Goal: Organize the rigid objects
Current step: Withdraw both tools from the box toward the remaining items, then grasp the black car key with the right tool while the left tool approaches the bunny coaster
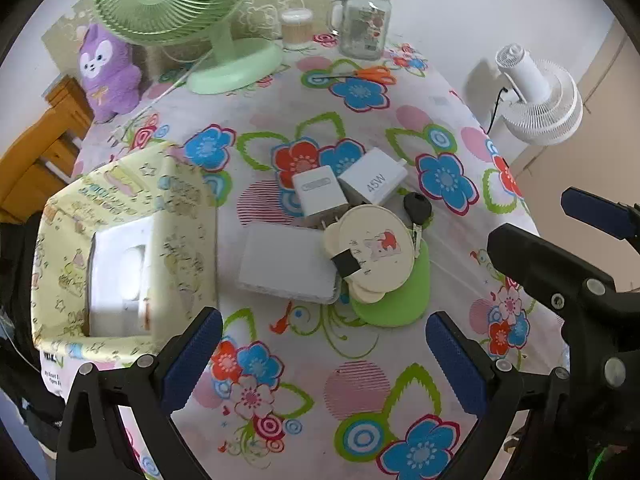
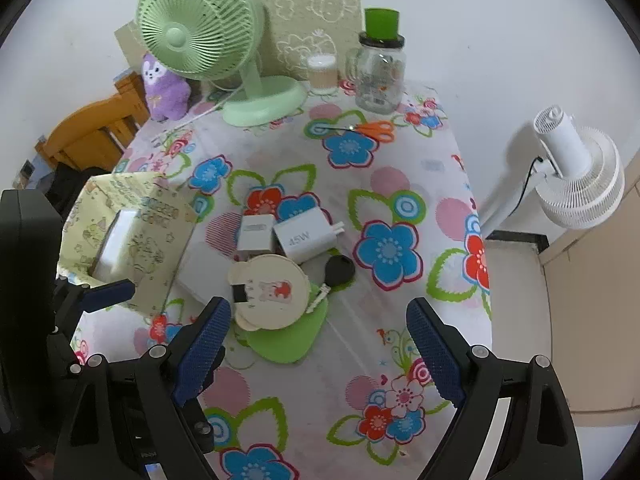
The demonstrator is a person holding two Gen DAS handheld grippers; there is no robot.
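A cluster lies mid-table: 2 white chargers (image 1: 320, 194) (image 1: 372, 178) side by side, one marked 45W, a flat grey box (image 1: 288, 262), and a black key (image 1: 417, 206). A round cream mirror (image 1: 370, 252) overlaps a green pad (image 1: 396, 300). A yellow printed bin (image 1: 120, 240) at the left holds a white box.

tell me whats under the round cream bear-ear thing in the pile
The round cream piece lies on a green pad, overlapping a flat white box and a charger's prongs. Anything else beneath is covered.

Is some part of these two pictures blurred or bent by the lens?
Left wrist view: the yellow box at the left looks smeared, and the table edge curves. Right wrist view: sharper, but the wall corner bows; black rim in both.
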